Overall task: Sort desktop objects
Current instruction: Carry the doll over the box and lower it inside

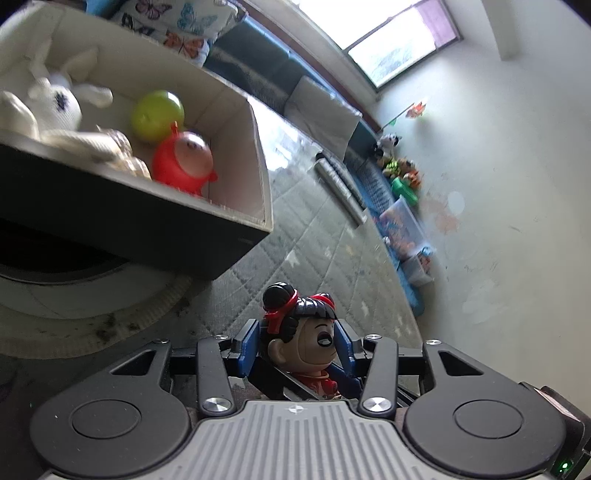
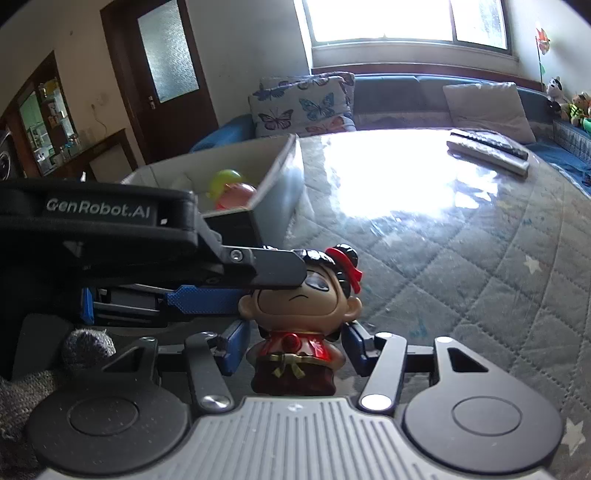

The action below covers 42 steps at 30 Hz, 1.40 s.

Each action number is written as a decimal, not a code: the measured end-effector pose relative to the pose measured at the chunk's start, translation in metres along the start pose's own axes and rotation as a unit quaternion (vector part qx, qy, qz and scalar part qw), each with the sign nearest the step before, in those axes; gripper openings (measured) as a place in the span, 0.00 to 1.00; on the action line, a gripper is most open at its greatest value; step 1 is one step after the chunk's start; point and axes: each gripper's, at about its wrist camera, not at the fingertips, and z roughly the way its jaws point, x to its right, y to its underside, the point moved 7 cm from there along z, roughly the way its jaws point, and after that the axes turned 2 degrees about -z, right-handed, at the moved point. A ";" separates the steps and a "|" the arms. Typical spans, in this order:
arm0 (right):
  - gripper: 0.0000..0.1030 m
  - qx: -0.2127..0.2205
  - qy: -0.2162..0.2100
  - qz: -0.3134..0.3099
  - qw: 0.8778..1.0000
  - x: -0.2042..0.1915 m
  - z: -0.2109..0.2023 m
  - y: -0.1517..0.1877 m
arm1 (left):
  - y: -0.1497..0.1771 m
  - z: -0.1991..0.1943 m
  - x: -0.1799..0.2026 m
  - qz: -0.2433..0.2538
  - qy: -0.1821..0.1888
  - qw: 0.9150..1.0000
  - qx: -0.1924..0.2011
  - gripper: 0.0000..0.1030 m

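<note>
My left gripper (image 1: pixel 300 345) reaches in sideways, rolled over, its blue pads pressed against the head of the figurine (image 2: pixel 300 321); my right gripper (image 2: pixel 295 343) sits level with its jaws spread either side of the torso, not touching. "GenRobot.AI" is printed on the left unit. The figurine stands upright on the quilted tabletop (image 2: pixel 461 258), facing my right camera, just beside the toy box (image 1: pixel 236 206).

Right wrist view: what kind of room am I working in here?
Probably a home living room: a bench sofa with a butterfly cushion under the window, a quilted table cover, and stuffed toys along the seat.
</note>
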 end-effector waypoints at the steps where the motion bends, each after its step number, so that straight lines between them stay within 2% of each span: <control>1: 0.53 0.004 0.000 -0.006 1.000 -0.004 -0.003 -0.003 | -0.001 -0.006 0.001 0.000 0.002 1.000 0.006 0.46; 7: 0.53 0.031 -0.013 -0.040 0.999 -0.037 -0.015 -0.027 | -0.011 -0.043 0.005 0.005 0.009 0.999 0.049 0.46; 12: 0.53 0.053 -0.032 -0.080 0.995 -0.070 -0.012 -0.060 | -0.039 -0.076 -0.001 -0.001 0.008 0.995 0.097 0.46; 16: 0.53 0.065 -0.054 -0.116 0.990 -0.097 0.003 -0.084 | -0.068 -0.097 -0.013 -0.010 -0.002 0.992 0.129 0.46; 20: 0.53 0.059 -0.072 -0.145 0.985 -0.123 0.029 -0.104 | -0.096 -0.105 -0.033 -0.031 -0.018 0.989 0.143 0.46; 25: 0.53 0.036 -0.099 -0.140 0.985 -0.140 0.068 -0.123 | -0.125 -0.107 -0.067 -0.052 -0.041 0.987 0.149 0.46; 30: 0.52 0.007 -0.114 -0.122 0.986 -0.144 0.109 -0.134 | -0.152 -0.094 -0.097 -0.073 -0.058 0.986 0.139 0.46; 38: 0.52 -0.031 -0.108 -0.096 0.989 -0.131 0.151 -0.135 | -0.175 -0.061 -0.124 -0.091 -0.067 0.988 0.104 0.46; 42: 0.52 -0.046 -0.099 -0.093 0.990 -0.128 0.162 -0.132 | -0.177 -0.051 -0.136 -0.102 -0.080 0.987 0.094 0.42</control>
